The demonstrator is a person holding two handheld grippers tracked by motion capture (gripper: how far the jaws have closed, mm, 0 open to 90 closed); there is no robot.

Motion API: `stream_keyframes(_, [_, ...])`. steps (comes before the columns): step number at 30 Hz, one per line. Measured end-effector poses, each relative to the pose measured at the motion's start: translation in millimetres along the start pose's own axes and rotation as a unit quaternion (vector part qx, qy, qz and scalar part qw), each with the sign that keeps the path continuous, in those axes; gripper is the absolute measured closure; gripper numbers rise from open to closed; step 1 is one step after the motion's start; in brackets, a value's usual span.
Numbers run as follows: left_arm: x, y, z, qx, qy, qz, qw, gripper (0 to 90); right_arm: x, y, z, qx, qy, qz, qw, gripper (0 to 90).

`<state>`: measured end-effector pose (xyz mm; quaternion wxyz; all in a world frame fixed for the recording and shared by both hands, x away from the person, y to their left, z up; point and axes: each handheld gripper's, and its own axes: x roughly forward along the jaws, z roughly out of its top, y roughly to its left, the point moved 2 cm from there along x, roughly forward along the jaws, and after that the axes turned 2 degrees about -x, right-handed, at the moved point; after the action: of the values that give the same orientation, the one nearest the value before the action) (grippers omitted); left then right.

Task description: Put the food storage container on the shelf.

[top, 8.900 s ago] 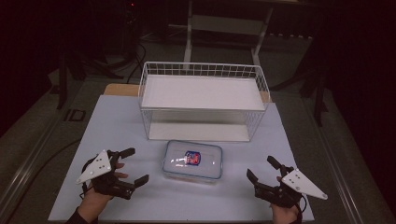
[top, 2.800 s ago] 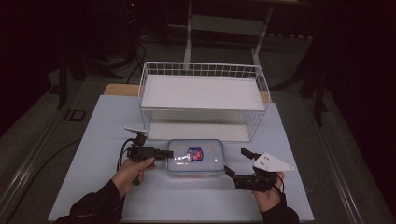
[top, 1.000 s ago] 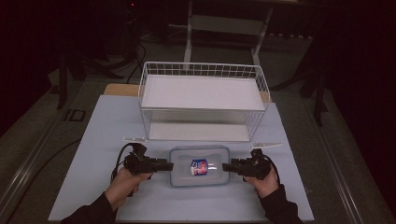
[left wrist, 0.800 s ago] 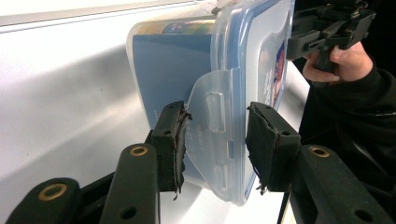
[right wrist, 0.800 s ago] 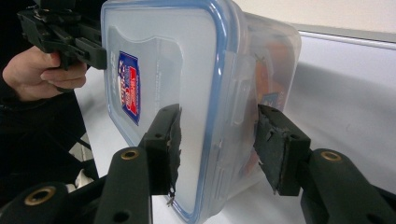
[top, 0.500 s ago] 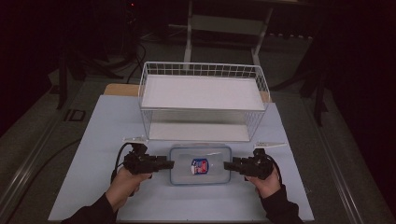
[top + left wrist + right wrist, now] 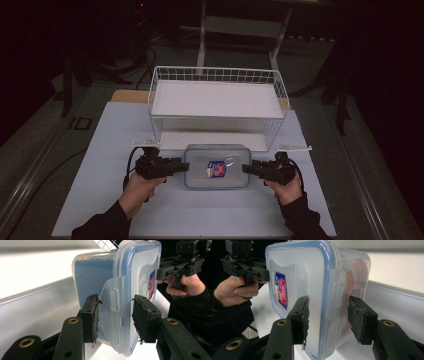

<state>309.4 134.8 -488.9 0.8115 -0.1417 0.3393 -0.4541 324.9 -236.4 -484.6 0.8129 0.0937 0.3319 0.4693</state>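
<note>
Container (image 7: 217,166): clear plastic food box with a blue-rimmed lid and a red-and-blue label, positioned on the white counter (image 7: 100,150) just in front of the white wire basket (image 7: 215,100). My left gripper (image 7: 184,165) is at the box's left end; its jaws are at their narrowest, clamped across the end at the lid's locking flap (image 7: 113,305) (left pad against the box body, right pad at the lid side). My right gripper (image 7: 246,168) is at the opposite end. Its jaws straddle the lid edge and side latch there; I cannot tell whether both pads press on the plastic.
</note>
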Motion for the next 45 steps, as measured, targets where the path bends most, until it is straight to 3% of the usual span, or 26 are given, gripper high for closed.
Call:
stream_keyframes(18, [5.2,8.6,19.5,0.011,-0.023,0.010,0.9996,57.0,4.8,-12.8,25.8,-0.013,-0.028,-0.005,0.9995,52.3])
stream_keyframes(31, [26.1,24.6,34.9,0.016,-0.043,0.012,0.9989,56.1,6.4,-32.5,37.2,-0.009,-0.041,-0.023,0.9989,52.3])
stream_keyframes(38, [36.3,33.0,38.0,0.031,-0.047,0.028,0.9980,55.3,11.7,-42.8,41.3,-0.014,-0.043,-0.031,0.9985,51.9])
stream_keyframes(45, [45.8,41.5,41.0,0.033,-0.061,0.040,0.9968,54.4,19.5,-55.2,42.2,-0.019,-0.055,-0.038,0.9976,51.8])
